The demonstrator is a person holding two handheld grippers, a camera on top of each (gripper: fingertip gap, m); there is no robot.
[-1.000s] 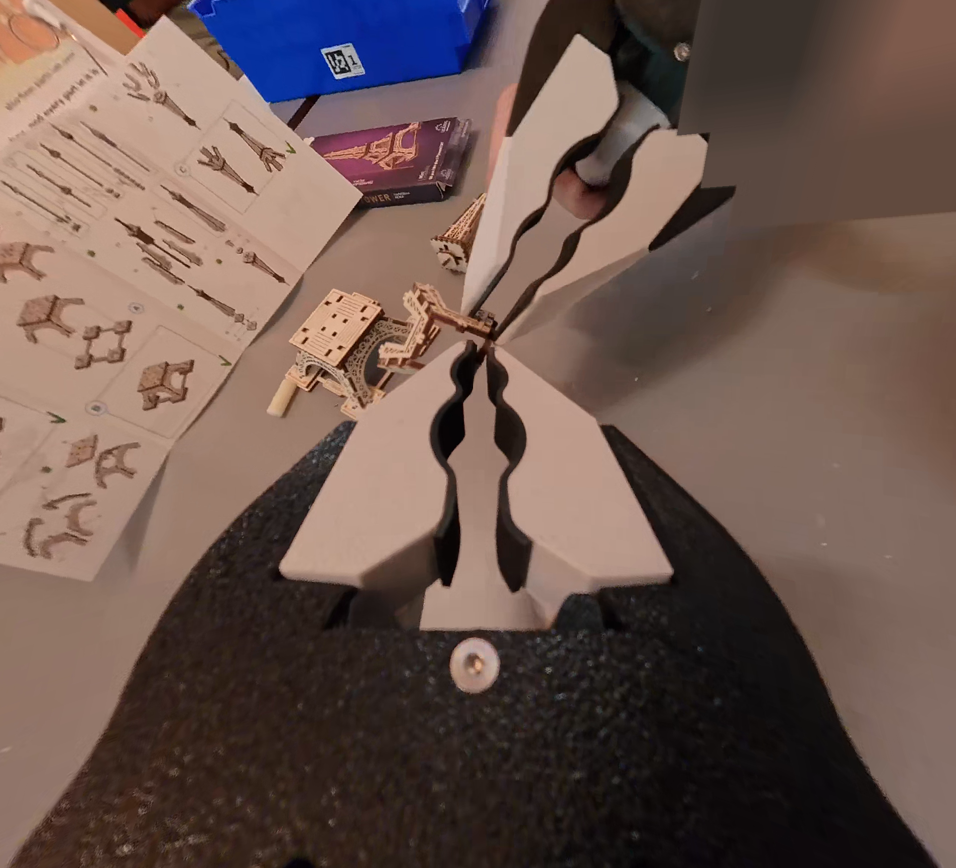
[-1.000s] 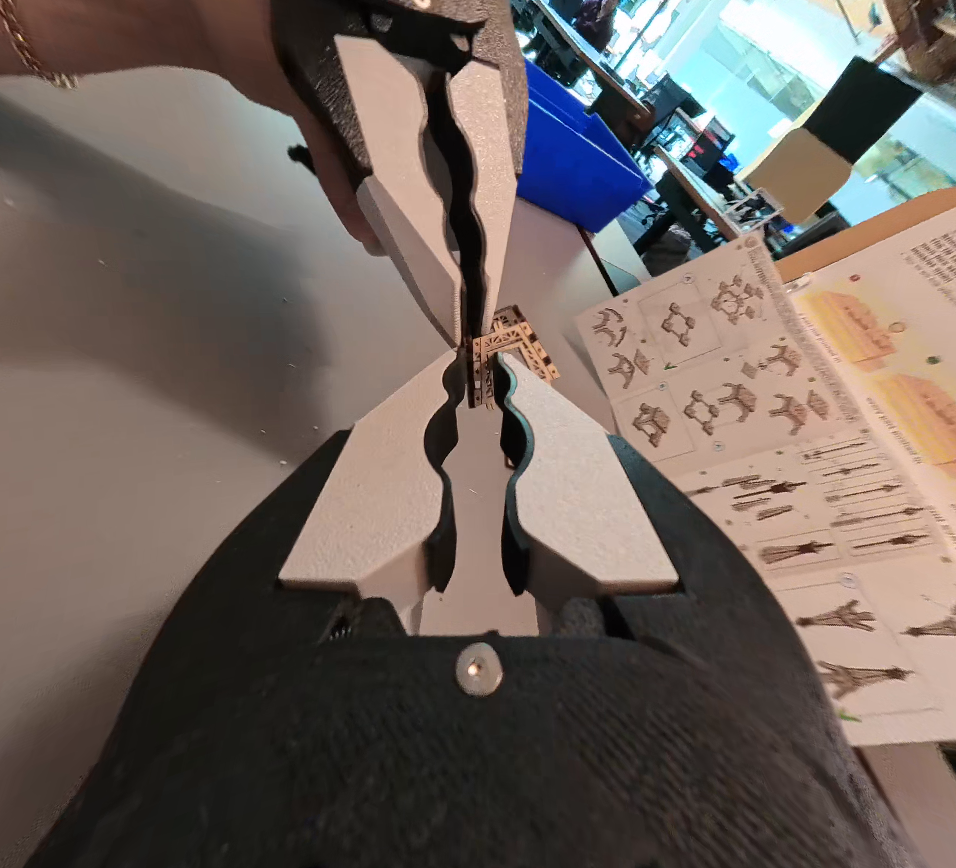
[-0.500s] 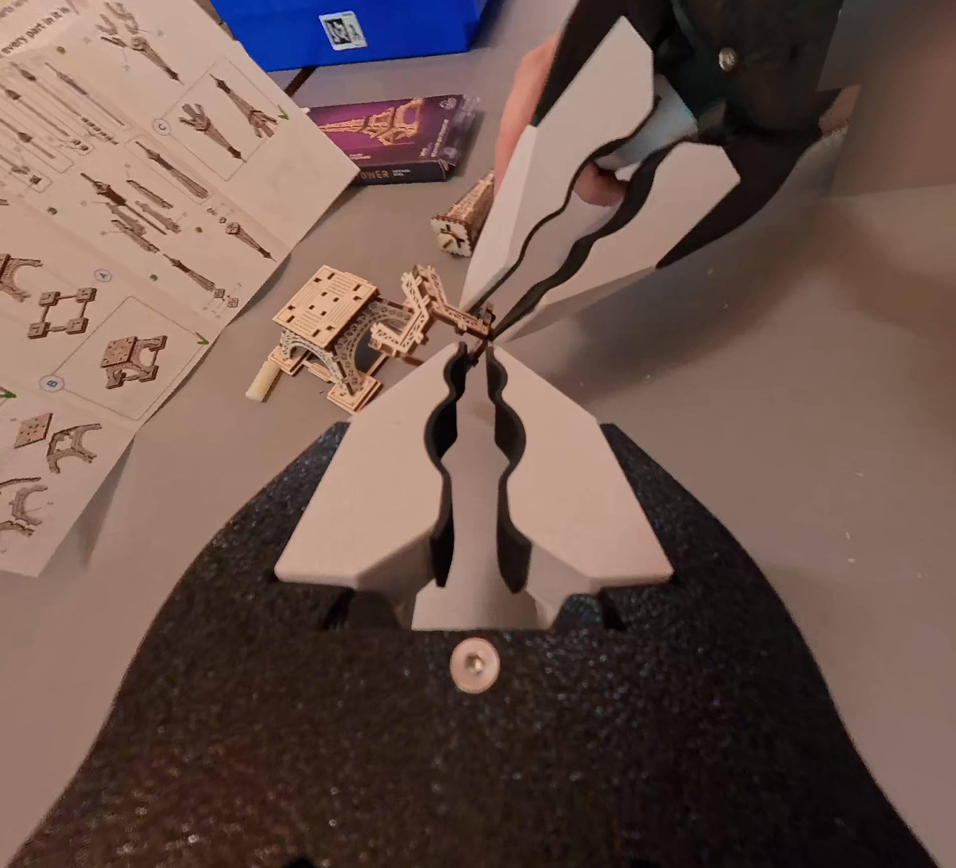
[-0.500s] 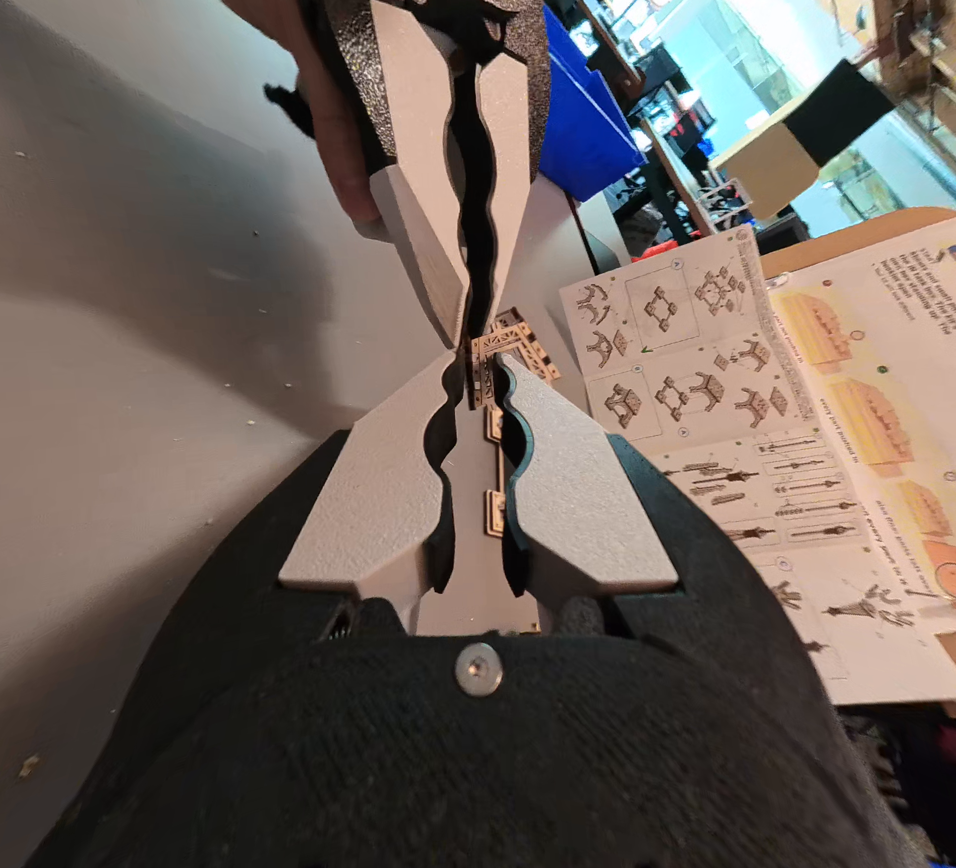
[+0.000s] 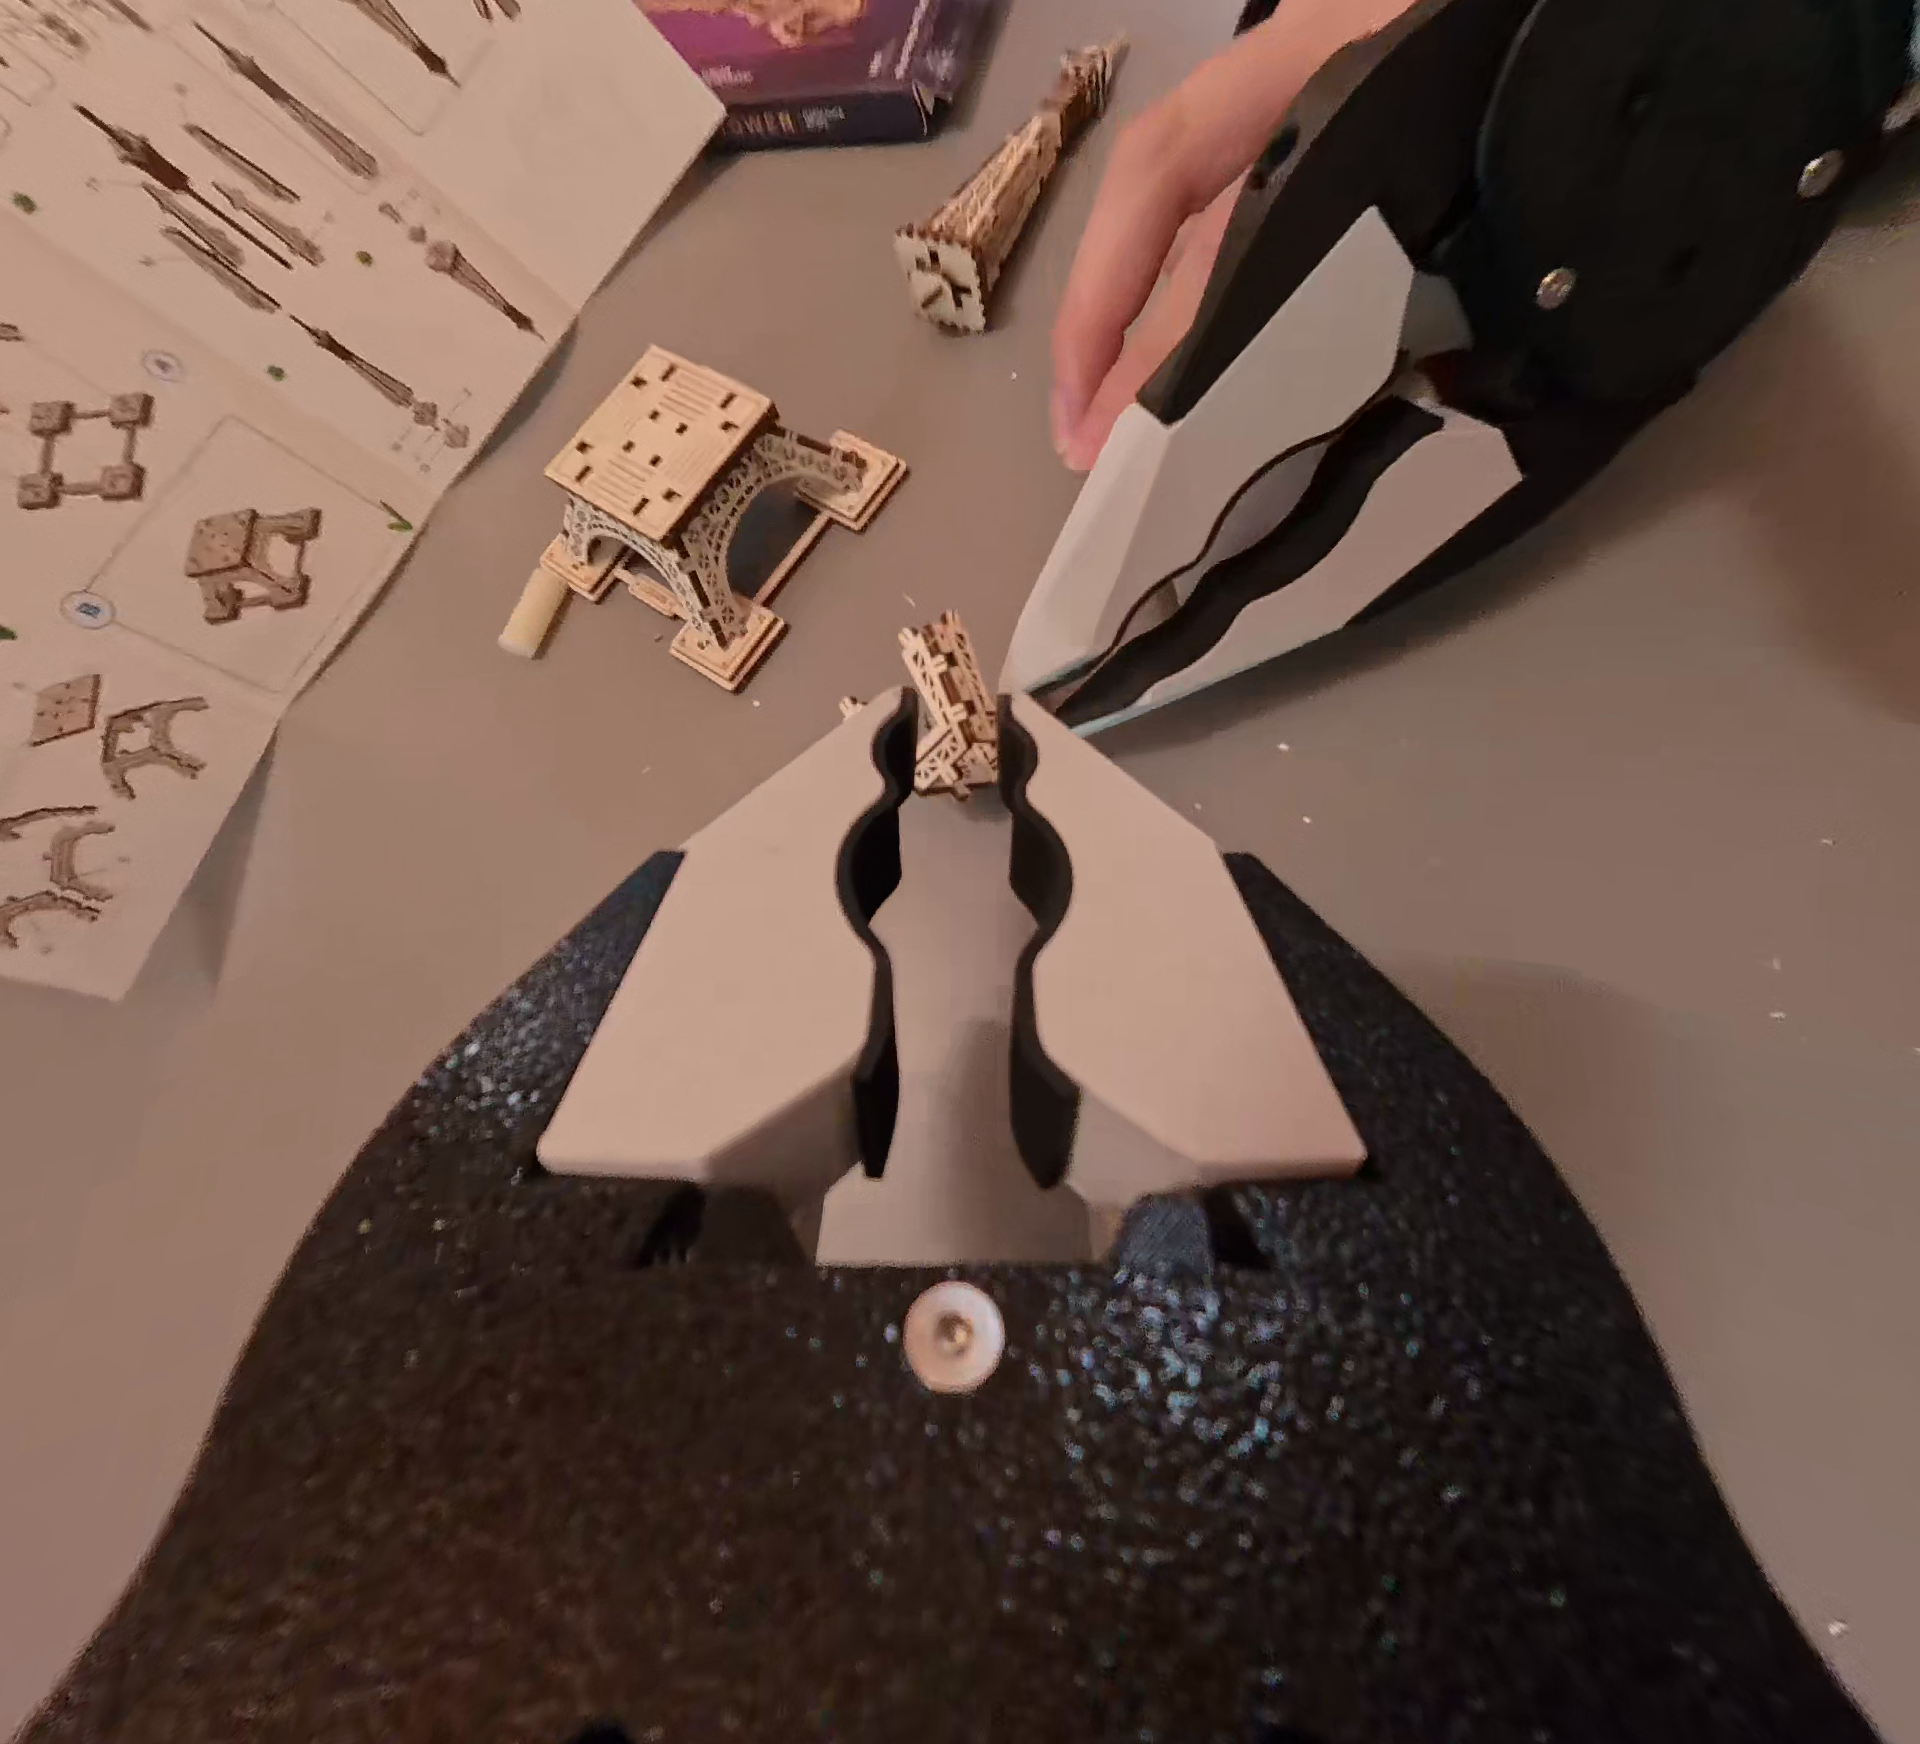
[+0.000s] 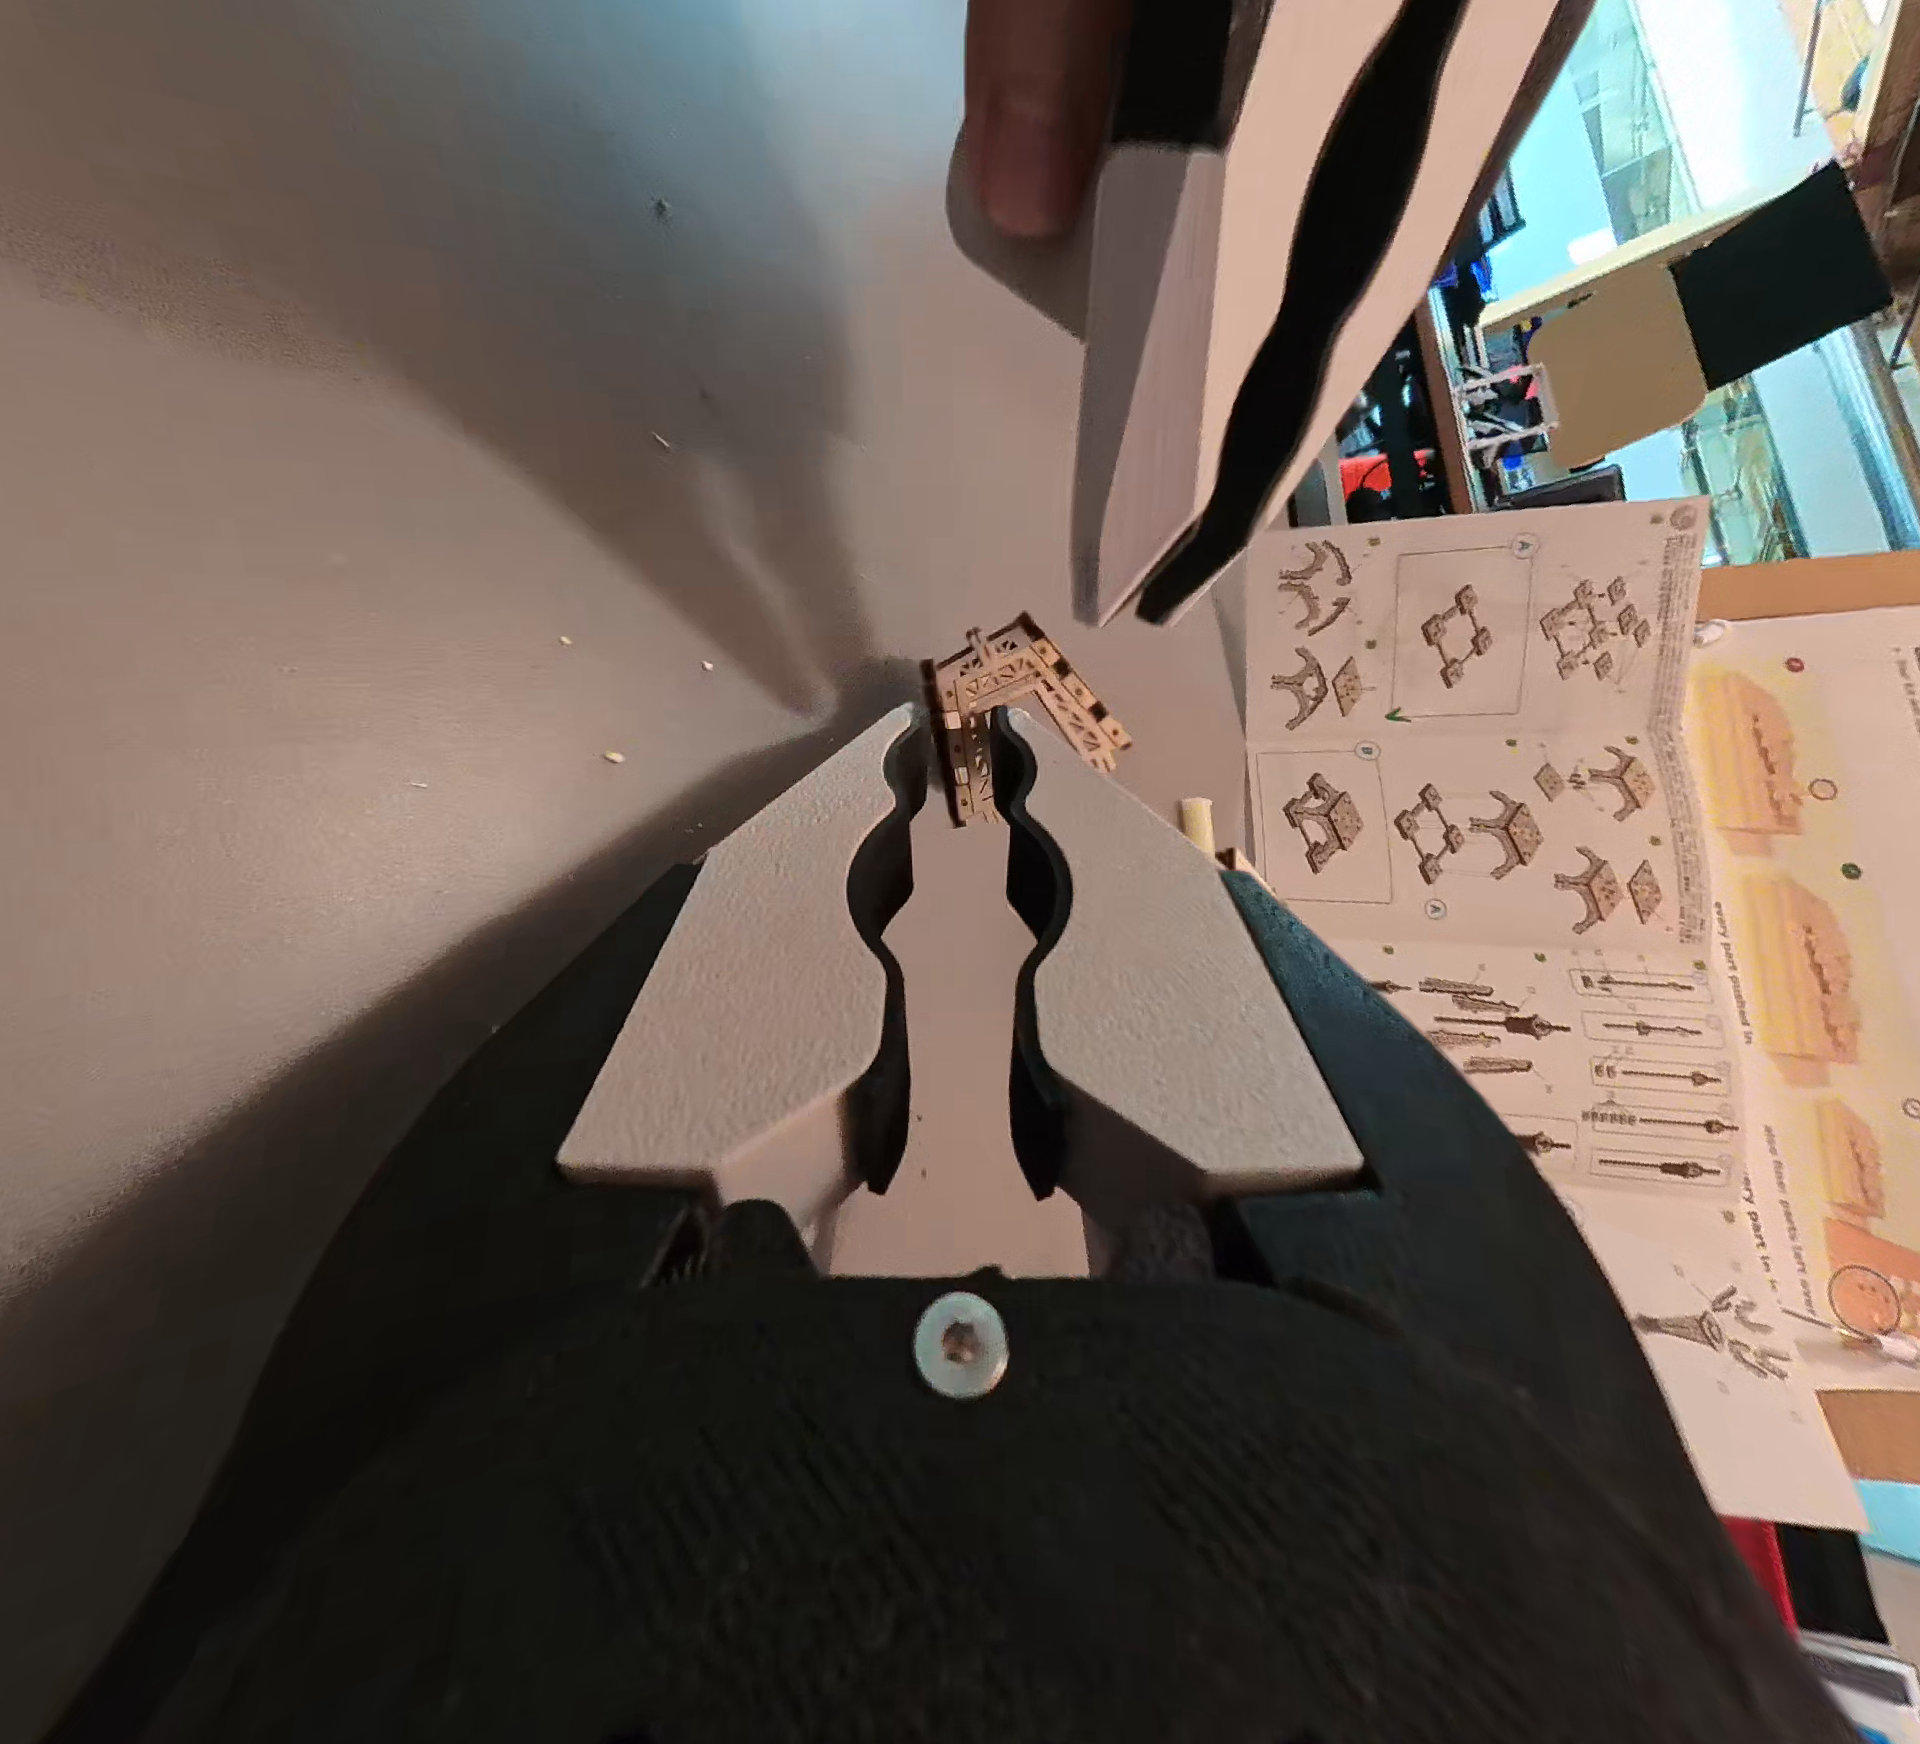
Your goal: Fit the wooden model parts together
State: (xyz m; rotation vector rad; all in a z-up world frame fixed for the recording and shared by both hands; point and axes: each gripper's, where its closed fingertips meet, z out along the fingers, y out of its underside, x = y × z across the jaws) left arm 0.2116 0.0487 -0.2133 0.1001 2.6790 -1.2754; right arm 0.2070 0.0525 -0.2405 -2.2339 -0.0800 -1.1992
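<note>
A small wooden lattice piece (image 6: 1013, 697) is pinched at the tips of my right gripper (image 6: 961, 728), which is shut on it just above the grey table (image 6: 364, 759). In the left wrist view the piece (image 5: 951, 707) shows in the gap of my left gripper (image 5: 951, 720), whose jaws stand apart. The right gripper (image 5: 1039, 697) comes in from the right. In the right wrist view the left gripper (image 6: 1122, 614) hangs just above and right of the piece, not touching it. The wooden tower base (image 5: 665, 499) and the tower spire (image 5: 997, 208) lie on the table.
A folded instruction sheet (image 5: 260, 292) covers the table's left side and also shows in the right wrist view (image 6: 1455, 811). A purple box (image 5: 821, 21) lies at the back. A pale short stick (image 5: 530, 619) lies by the base. A person's hand (image 5: 1143, 240) holds the right gripper.
My left gripper has opened, let go of the lattice piece and drawn back a little. The right gripper still holds the piece. Both views have shifted along the table.
</note>
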